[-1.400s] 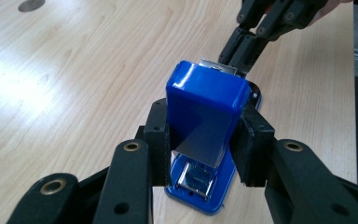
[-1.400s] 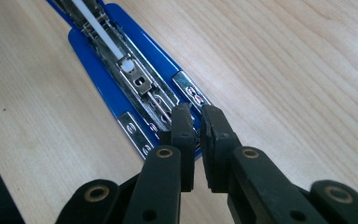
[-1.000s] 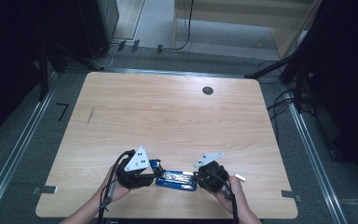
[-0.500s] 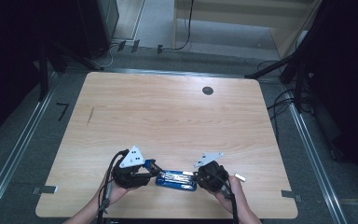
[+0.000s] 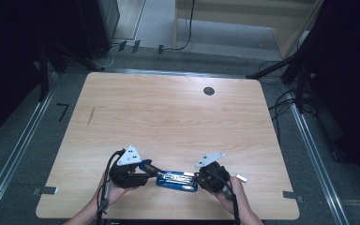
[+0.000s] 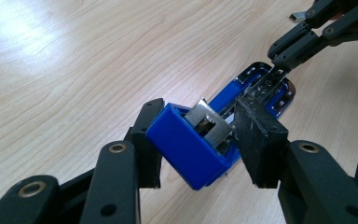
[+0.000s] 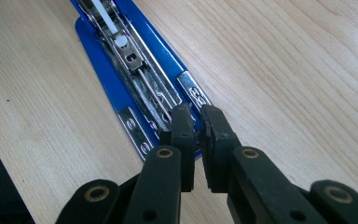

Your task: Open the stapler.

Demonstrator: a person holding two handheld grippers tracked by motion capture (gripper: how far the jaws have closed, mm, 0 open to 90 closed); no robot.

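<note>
Left gripper had its jaws opening around the raised blue plastic top of an opened blue-and-chrome metal stapler lying near the front edge of the pale wooden worktop, the top between its pads, while the right gripper stayed nearly closed, pinching the stapler's chrome end.
</note>
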